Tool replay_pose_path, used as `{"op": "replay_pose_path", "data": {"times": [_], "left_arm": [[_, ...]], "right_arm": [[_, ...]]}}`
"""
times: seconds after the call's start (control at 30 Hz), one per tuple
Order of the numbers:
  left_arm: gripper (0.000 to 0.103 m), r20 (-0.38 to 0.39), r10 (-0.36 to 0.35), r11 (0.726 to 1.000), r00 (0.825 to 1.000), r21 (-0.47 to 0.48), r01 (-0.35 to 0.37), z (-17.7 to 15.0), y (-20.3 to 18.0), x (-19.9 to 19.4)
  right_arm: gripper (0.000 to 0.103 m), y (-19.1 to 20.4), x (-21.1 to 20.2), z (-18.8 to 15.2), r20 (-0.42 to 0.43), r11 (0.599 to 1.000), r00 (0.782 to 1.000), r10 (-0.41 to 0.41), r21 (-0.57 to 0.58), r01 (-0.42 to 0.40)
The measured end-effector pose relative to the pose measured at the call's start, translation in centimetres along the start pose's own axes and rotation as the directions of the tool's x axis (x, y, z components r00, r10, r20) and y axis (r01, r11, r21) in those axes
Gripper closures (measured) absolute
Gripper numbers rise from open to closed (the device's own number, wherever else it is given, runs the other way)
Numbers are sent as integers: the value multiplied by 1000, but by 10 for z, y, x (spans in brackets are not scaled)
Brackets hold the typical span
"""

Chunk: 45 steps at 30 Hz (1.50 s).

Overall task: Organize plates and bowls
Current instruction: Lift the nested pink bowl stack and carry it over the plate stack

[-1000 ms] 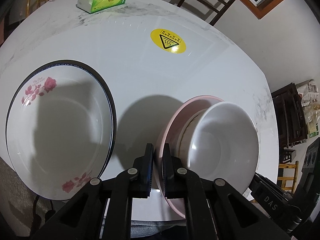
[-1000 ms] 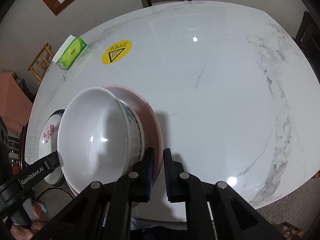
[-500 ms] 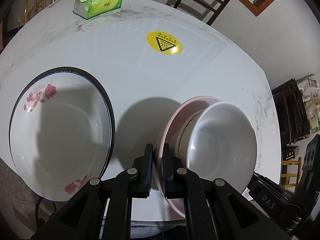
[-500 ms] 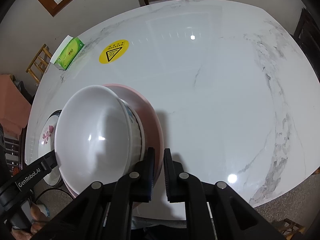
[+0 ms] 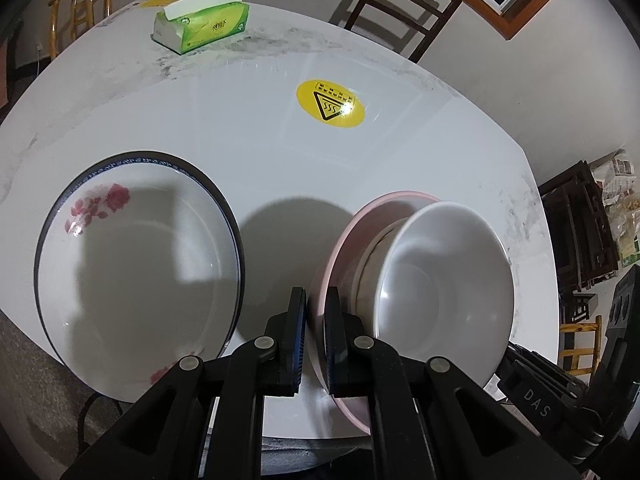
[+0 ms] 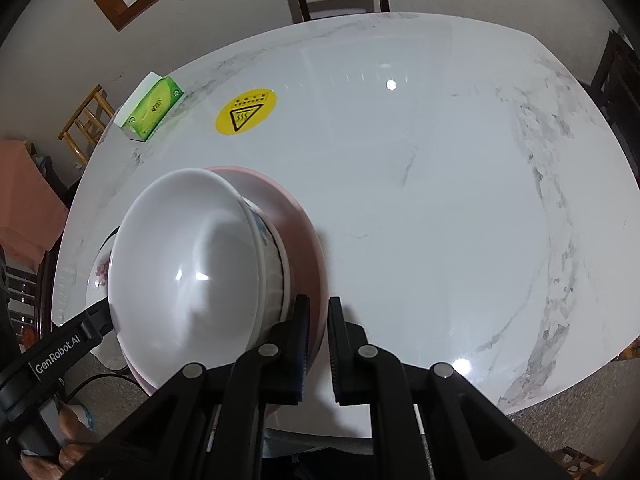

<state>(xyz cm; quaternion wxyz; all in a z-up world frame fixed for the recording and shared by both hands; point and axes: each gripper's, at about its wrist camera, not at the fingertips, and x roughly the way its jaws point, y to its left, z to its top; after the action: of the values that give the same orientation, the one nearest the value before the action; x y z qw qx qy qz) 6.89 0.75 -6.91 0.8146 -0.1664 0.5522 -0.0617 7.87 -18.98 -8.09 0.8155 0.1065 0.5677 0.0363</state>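
Stack raised off table since earlier | left gripper, right gripper: both clamp pink plate rim | white bowl on plate

Right gripper jaws clamp pink plate rim

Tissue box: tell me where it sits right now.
The green tissue box lies near the table's far edge, upper left in both wrist views, beyond the floral plate and left of the yellow warning sticker.
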Motion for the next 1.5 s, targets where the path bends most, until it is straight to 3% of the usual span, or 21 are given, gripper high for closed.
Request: {"op": "replay_pose_path", "data": {"times": [0.8,1.5], "left_arm": [[99,98,46,996,994,-82,-39,14,62,-63],[99,116,121,976,986,-193,-97,12,144,-90]], "right_arm": [[94,90,-20,12,16,987,999,46,-153,-43],[94,178,6,6,-46,960,997,69,-268,-79]]}}
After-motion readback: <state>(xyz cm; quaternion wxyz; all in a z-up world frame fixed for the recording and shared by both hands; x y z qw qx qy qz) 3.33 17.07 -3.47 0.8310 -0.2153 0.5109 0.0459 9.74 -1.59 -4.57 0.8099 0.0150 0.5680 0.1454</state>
